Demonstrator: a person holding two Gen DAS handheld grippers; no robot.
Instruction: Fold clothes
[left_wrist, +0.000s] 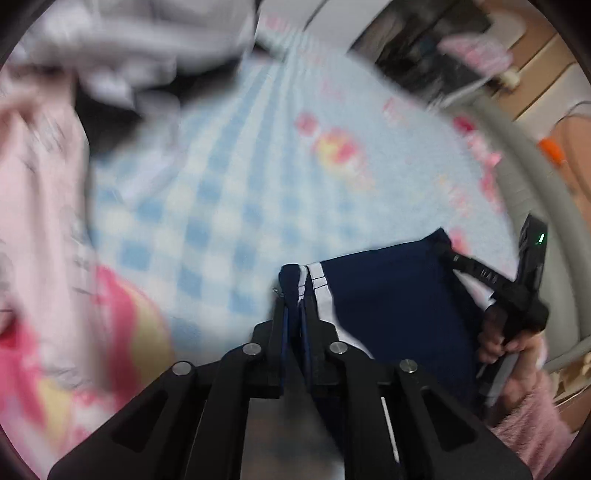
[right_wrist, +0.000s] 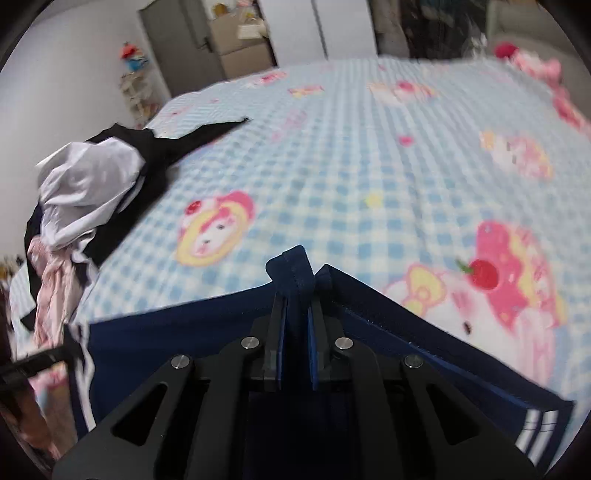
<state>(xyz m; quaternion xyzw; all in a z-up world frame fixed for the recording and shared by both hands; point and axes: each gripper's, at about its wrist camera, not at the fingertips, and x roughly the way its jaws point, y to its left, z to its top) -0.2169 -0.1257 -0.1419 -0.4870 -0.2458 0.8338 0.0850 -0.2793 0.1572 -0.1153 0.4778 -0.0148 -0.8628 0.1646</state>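
In the right wrist view a heap of white, black and pink clothes (right_wrist: 92, 192) lies at the left edge of the checked sheet (right_wrist: 351, 155), well apart from the navy garment (right_wrist: 177, 332) spread across the lower frame, and the right gripper (right_wrist: 295, 295) is clamped on a bunched navy edge at lower centre. In the left wrist view pink cloth (left_wrist: 40, 192) blurs the left side, the left gripper (left_wrist: 297, 291) pinches the garment's white-striped edge (left_wrist: 321, 291) at lower centre, and a hand (left_wrist: 517, 350) holds the other gripper at lower right.
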